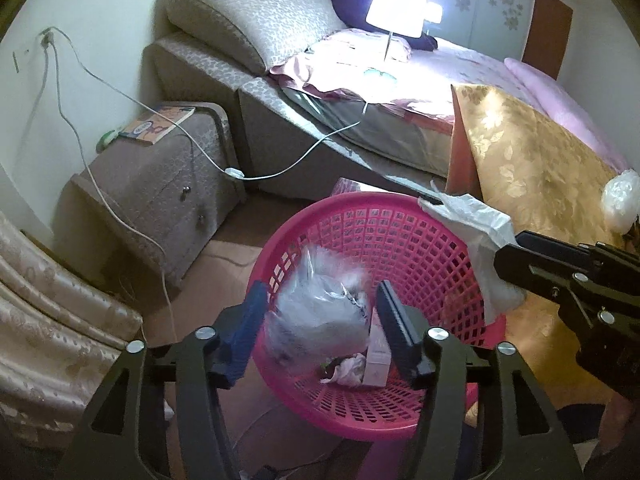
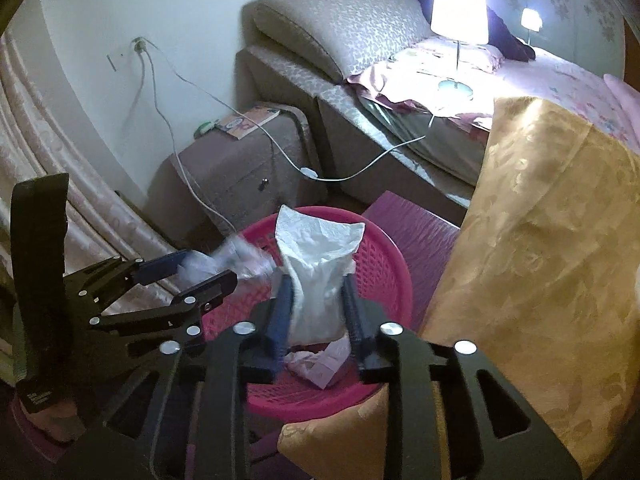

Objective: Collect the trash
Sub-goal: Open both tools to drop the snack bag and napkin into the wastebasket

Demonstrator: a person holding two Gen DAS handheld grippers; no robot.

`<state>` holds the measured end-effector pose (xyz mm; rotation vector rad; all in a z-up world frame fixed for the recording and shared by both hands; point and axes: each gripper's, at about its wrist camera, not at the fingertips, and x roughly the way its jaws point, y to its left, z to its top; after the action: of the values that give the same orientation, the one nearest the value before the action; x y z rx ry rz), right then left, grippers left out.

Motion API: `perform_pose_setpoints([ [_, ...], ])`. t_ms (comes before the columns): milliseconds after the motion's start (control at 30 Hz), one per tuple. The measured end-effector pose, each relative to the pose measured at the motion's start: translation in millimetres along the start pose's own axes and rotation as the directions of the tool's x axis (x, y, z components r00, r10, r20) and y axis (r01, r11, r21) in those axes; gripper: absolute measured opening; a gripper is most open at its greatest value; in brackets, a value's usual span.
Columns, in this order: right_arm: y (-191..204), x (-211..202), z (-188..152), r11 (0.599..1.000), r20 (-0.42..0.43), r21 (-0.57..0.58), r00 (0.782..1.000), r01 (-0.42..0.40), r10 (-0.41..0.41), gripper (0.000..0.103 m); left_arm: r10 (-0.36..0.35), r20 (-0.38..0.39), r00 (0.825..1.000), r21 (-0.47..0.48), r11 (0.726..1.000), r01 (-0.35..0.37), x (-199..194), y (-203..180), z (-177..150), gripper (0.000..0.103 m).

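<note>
Beside the bed (image 1: 400,92), a pink basket (image 1: 400,240) holds trash.

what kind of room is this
Almost certainly a bedroom: a bed with a padded headboard, a lit lamp standing on the bedding, and an upholstered nightstand beside it. A pink basket on the floor collects the trash.

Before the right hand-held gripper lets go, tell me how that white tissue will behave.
The white tissue looks crumpled and limp, so probably floppy and very light. Released over the pink basket, it would likely drift rather than drop straight, and may snag the rim.
</note>
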<state>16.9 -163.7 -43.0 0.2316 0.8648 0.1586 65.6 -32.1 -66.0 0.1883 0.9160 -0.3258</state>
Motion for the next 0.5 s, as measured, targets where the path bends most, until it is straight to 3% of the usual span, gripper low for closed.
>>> perform_pose_setpoints([
  [233,-5.3,-3.3,-3.6,1.0,0.006,0.024,1.0,-0.005,0.005,0.041,0.013,0.009,1.0,-0.014,1.0,-0.012,-2.0,3.7,0.2,0.07],
  [500,-12.8,-7.6,-7.3,0.999,0.01,0.044,1.0,-0.017,0.017,0.049,0.021,0.028,0.999,-0.062,0.998,-0.02,-7.4,13.3,2.3,0.074],
])
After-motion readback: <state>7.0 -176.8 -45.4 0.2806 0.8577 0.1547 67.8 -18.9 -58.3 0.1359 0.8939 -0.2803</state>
